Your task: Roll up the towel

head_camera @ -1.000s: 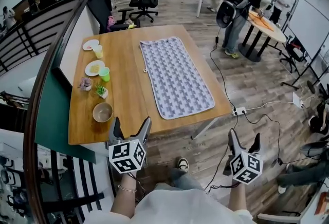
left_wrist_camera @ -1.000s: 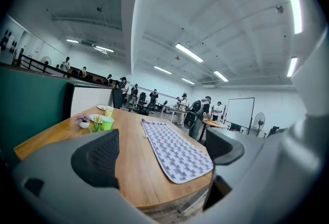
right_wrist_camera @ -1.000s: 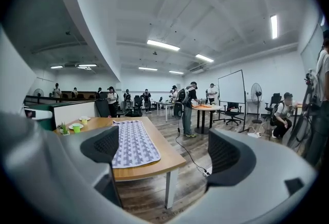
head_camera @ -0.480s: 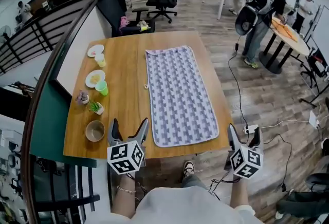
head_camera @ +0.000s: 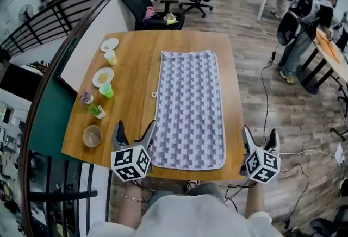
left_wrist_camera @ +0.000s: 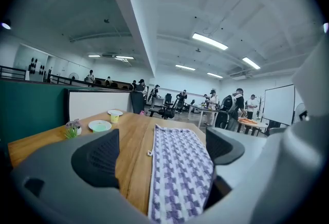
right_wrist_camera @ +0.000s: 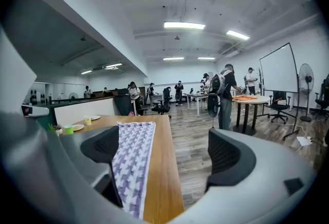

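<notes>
One purple-checked towel (head_camera: 189, 108) lies flat, not rolled, down the middle of the table (head_camera: 130, 94), its short end at the near edge. The left gripper (head_camera: 135, 130) hangs by the towel's near left corner. The right gripper (head_camera: 260, 137) hangs just off the table's near right corner, and both have their jaws wide apart, holding nothing.

Purple-white patterned towel (head_camera: 189, 108) lies flat, unrolled, on table.

Towel (head_camera: 189, 108) flat mid-table (head_camera: 134, 82); dishes (head_camera: 103, 76) along left edge.
</notes>
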`<state>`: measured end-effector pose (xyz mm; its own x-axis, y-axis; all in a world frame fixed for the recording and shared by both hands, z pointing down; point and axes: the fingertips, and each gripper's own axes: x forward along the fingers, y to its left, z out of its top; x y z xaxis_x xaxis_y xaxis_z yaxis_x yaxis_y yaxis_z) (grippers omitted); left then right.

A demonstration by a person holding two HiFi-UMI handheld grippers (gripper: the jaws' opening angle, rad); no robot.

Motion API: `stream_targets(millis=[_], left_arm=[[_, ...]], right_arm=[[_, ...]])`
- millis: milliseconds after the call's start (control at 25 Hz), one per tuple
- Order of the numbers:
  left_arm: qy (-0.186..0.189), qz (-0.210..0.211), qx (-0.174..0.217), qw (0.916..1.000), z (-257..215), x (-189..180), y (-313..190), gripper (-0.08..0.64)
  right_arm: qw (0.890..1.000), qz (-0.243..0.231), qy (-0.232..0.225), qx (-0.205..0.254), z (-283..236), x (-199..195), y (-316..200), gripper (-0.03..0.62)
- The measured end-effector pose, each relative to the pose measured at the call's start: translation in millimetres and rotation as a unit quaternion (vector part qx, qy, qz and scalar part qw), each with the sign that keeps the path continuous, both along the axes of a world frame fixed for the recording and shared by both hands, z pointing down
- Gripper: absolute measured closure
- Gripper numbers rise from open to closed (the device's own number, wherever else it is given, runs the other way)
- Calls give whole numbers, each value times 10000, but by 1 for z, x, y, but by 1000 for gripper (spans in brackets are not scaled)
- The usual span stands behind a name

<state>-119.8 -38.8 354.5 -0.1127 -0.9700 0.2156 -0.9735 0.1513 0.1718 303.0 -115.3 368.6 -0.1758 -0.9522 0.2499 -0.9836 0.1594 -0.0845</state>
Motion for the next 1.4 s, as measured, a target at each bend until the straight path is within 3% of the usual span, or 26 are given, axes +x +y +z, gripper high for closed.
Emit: stream_targets(millis=[360, 560, 760, 920, 1000, 1080, 1280, 1400], left_arm=[[-11, -329, -261, 9991, 10, -16, -9, 34], [55, -217, -332, 9992, 16, -11, -15, 34], [-143, 612, -721, 9954, 36, 9, -16, 34], [-241, 1547, -1330, 9787, 67, 29, -2, 73], [-401, 2154, -1657, 9615, 82, 43, 7, 108], [-700, 2909, -2017, 9326, 98, 63, 21, 138], [-1261, 4733, -2758, 8270, 142, 99, 75, 170], [-1519, 5238, -3024, 7817, 161, 103, 97, 204]], right_arm=[[9975, -632, -87, -292, 19, -28, -36, 55], [9939, -988, -20, -497, 29, -34, -33, 64], [9767, -1945, 141, -898, 53, -60, -20, 89], [9509, -2773, 348, -1327, 79, -75, 2, 141], [9317, -3270, 552, -1483, 89, -82, 13, 178], [9054, -3815, 837, -1663, 102, -88, 27, 196], [8131, -5185, 1419, -2235, 143, -96, 79, 244], [7548, -5842, 1652, -2483, 161, -97, 109, 275]])
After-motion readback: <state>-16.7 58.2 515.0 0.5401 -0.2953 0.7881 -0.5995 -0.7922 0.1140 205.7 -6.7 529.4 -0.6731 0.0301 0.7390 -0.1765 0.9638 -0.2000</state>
